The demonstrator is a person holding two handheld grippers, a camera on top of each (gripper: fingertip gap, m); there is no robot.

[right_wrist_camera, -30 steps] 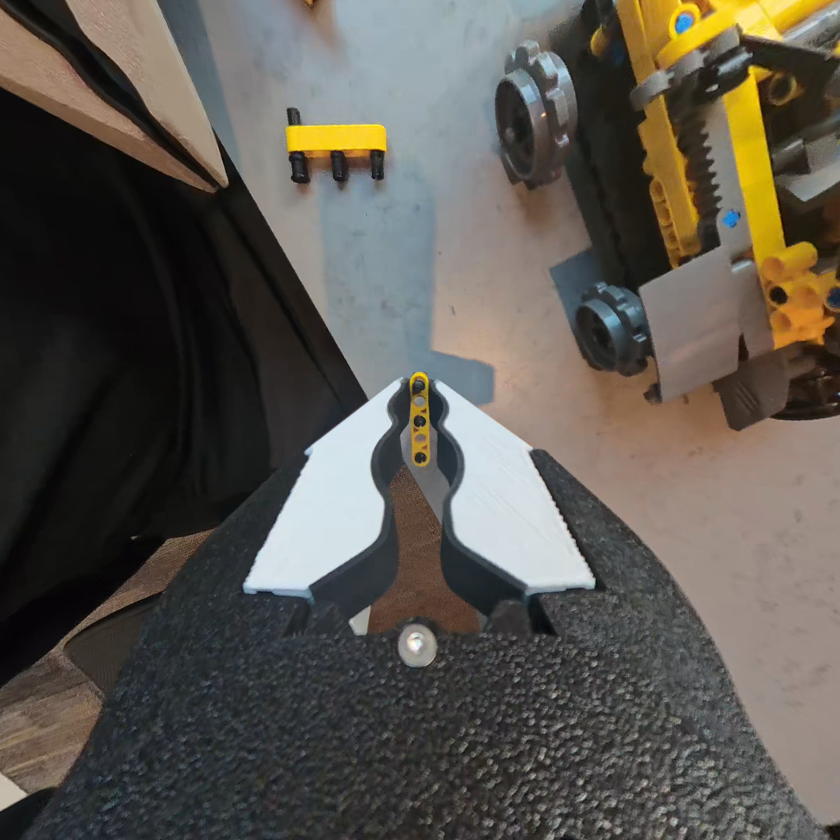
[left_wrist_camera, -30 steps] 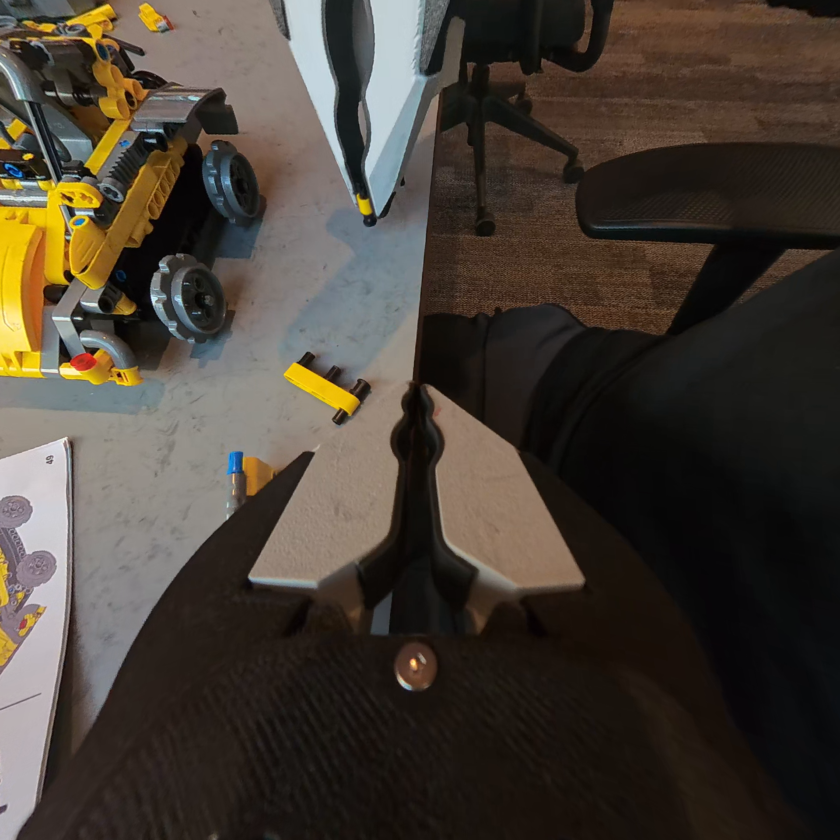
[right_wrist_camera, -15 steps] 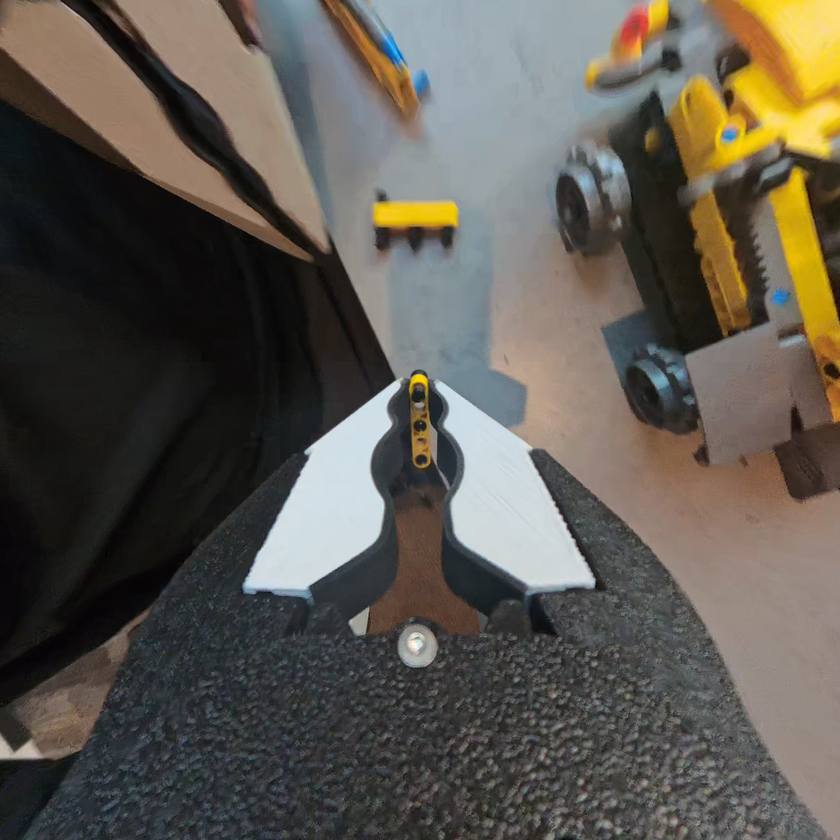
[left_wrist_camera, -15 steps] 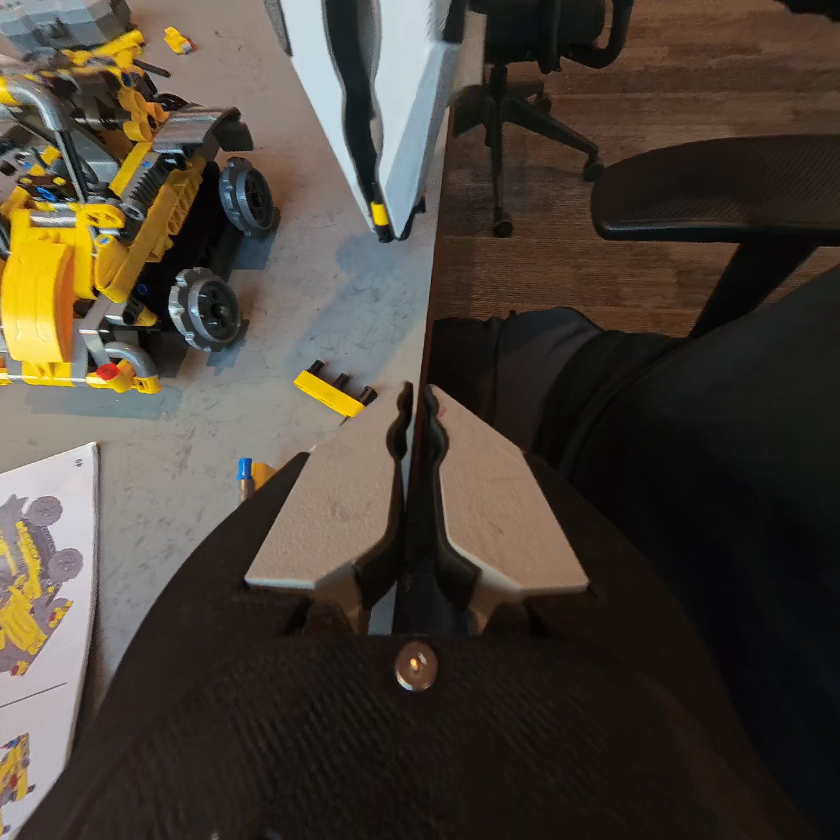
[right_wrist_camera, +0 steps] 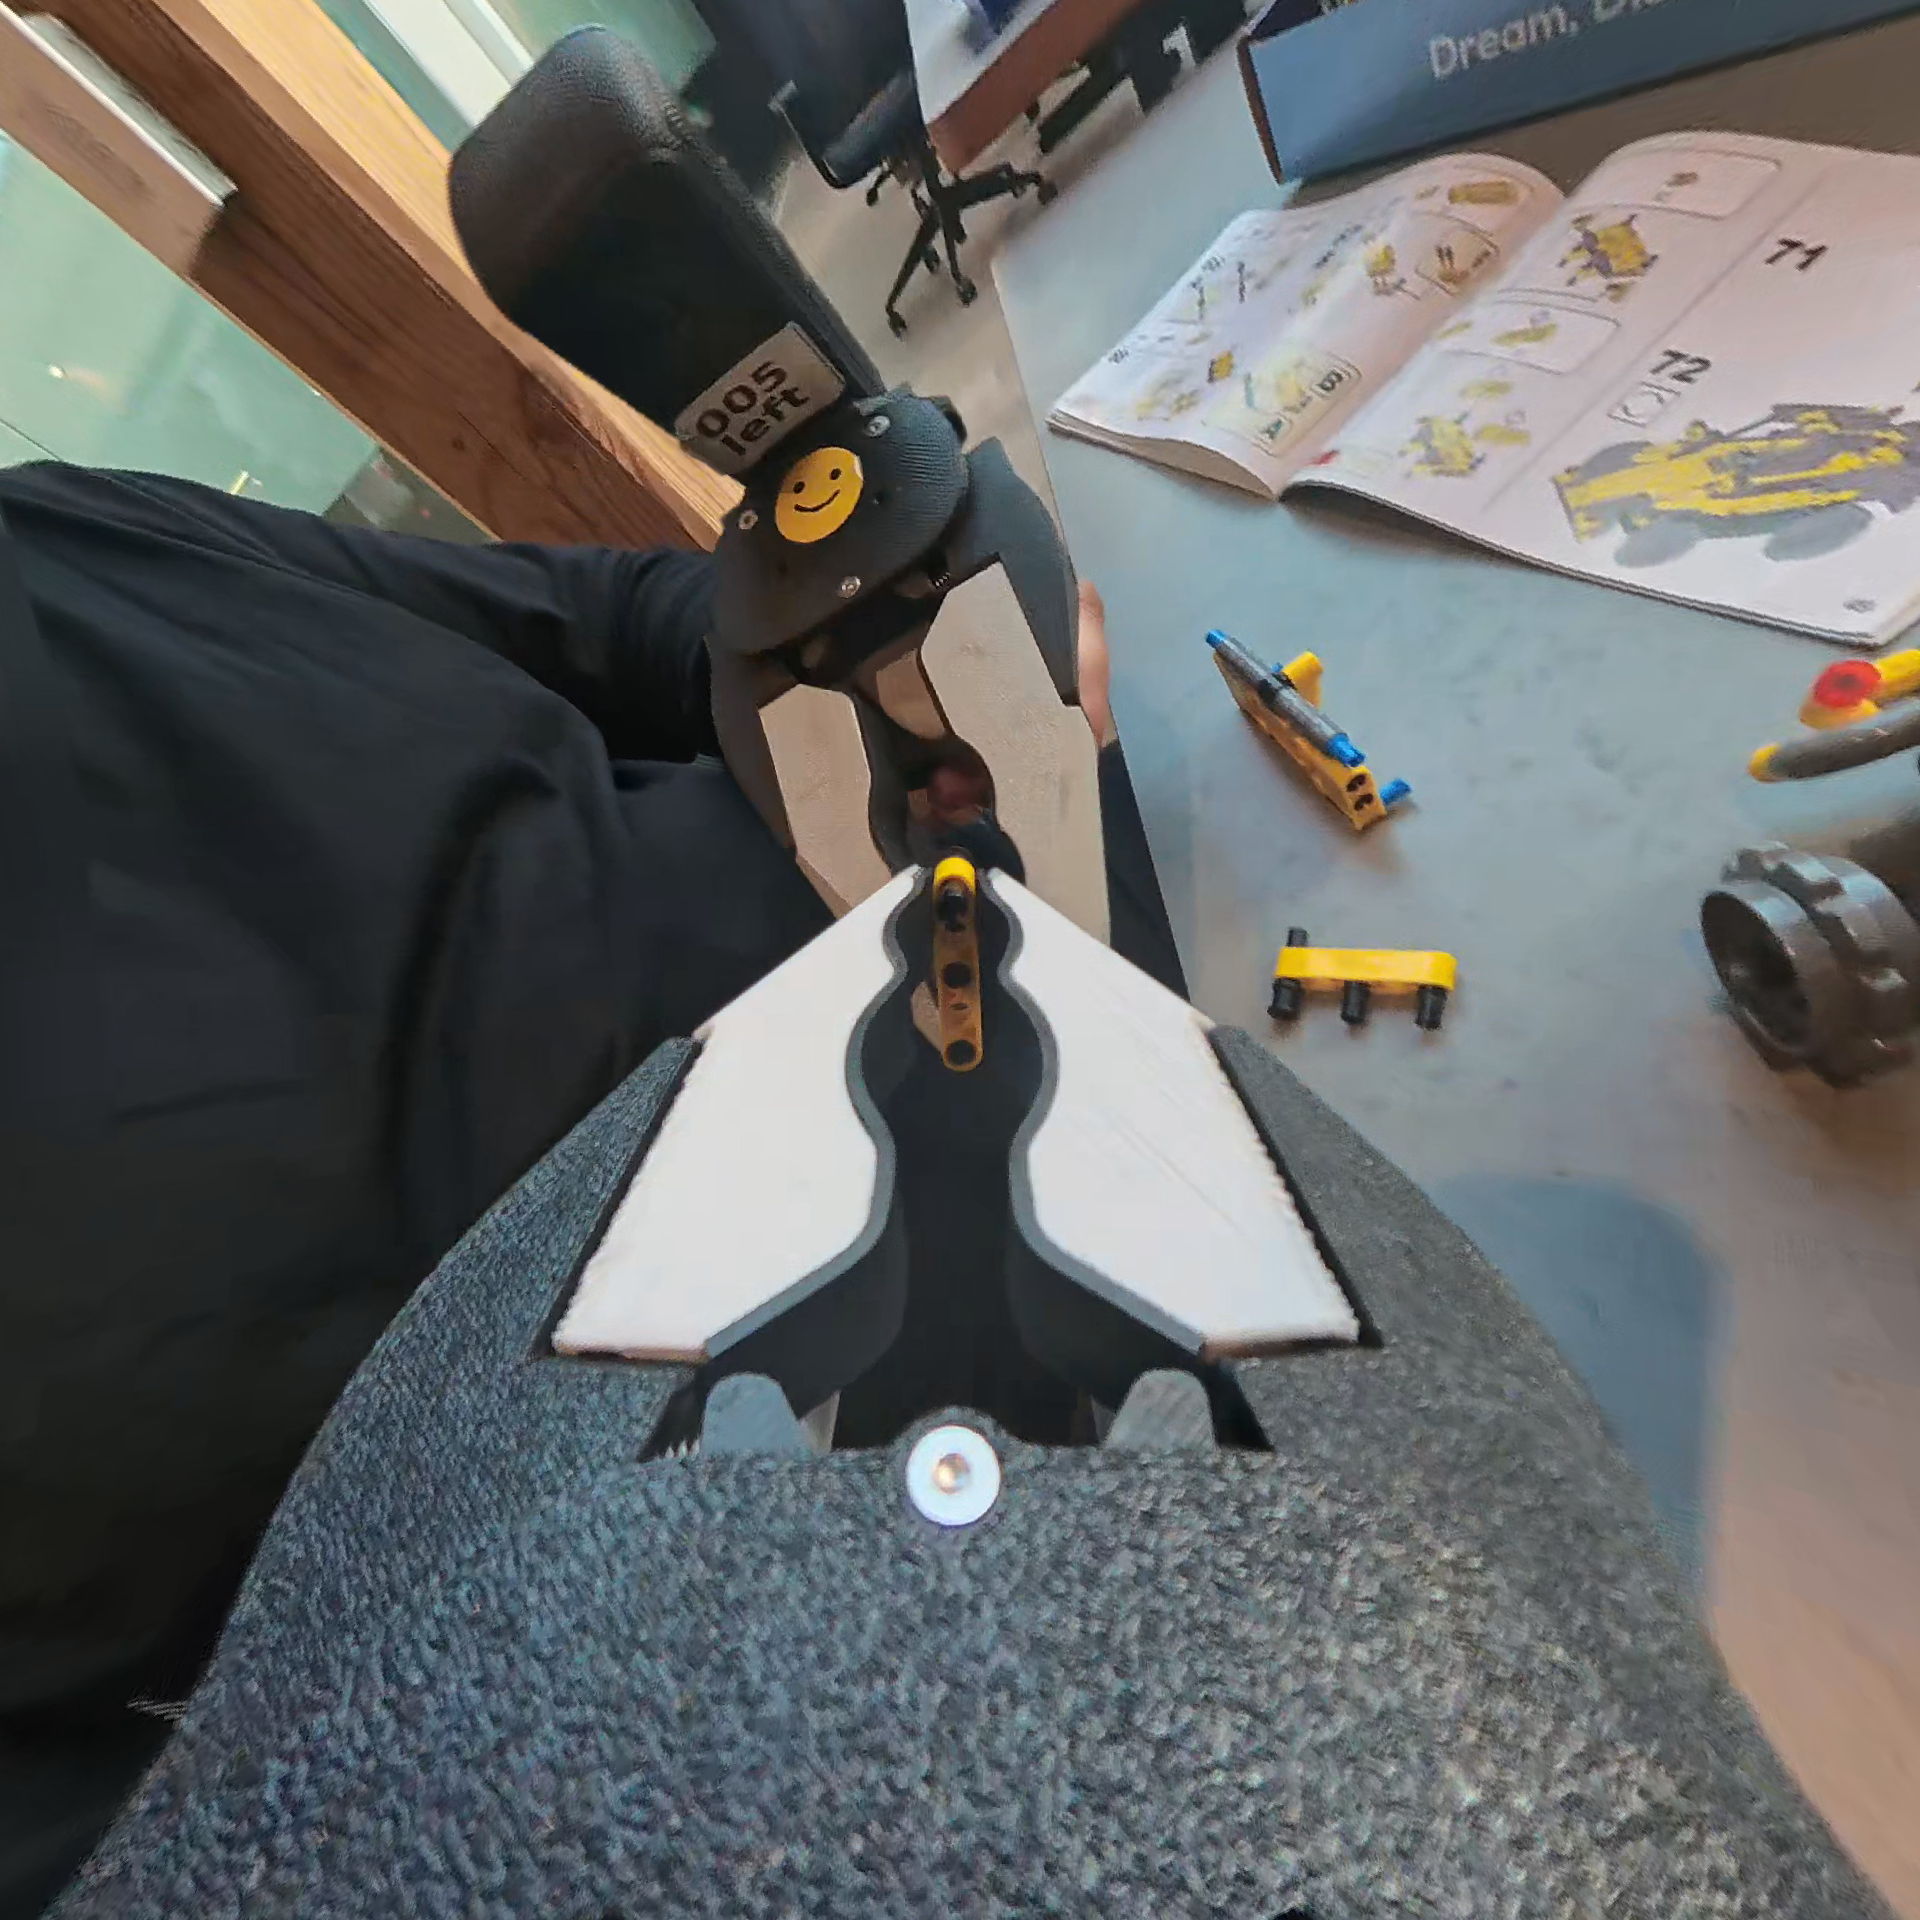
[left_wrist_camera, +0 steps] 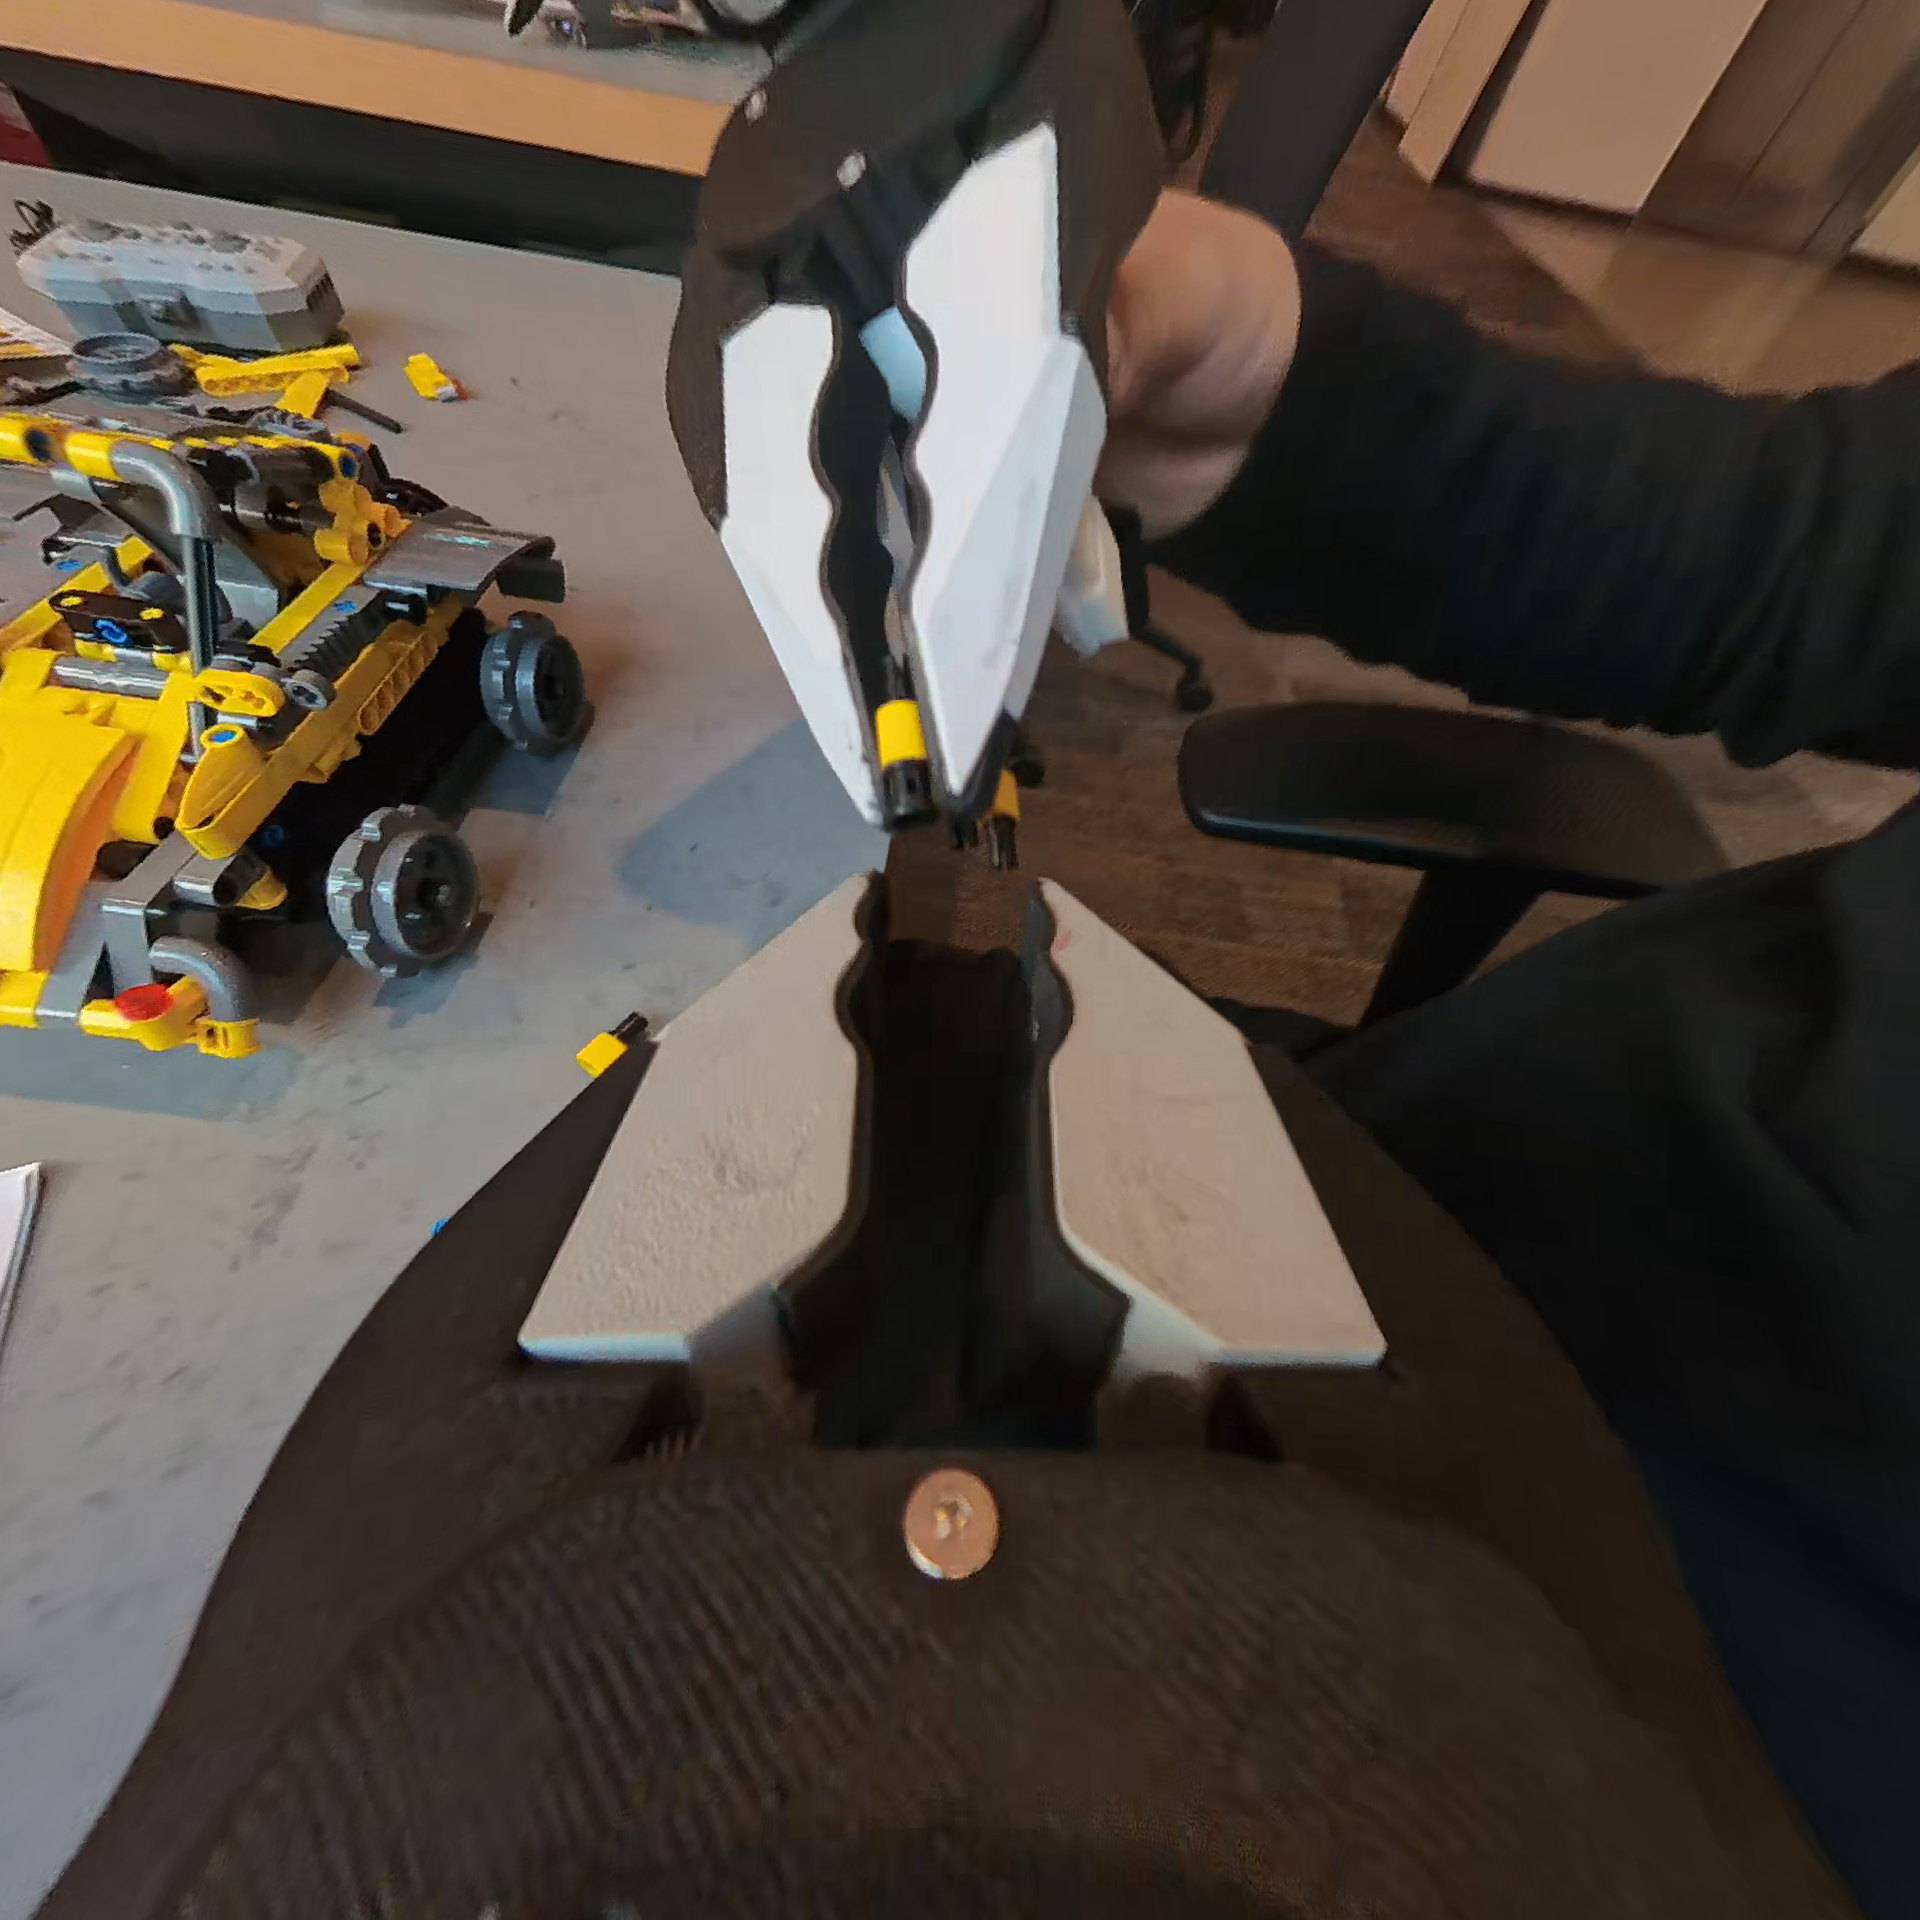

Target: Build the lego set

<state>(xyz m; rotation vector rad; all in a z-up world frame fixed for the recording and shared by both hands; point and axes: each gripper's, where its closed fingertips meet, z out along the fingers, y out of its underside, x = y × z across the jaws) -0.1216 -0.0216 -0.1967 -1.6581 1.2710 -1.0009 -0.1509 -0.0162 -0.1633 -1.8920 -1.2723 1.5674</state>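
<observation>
My right gripper is shut on a thin yellow beam with holes, which stands up between its fingertips. In the left wrist view it hangs tip-down from above, with the beam's end and a black pin showing. My left gripper is open and empty, with its tips just under the right gripper's tip. Both are held in the air at the table's edge, tip to tip. In the right wrist view the left gripper faces me with its jaws spread around the beam's end.
A yellow and grey brick-built vehicle stands on the grey table. A yellow three-pin piece, a yellow and blue sub-assembly, an open instruction booklet and a blue box lie nearby. A chair armrest is to the right. Both grippers' tips are close together, under 4 cm apart.
Both grippers have lifted off the table and turned to face each other. My left gripper has gone from shut to open. My right gripper still holds the yellow beam.
</observation>
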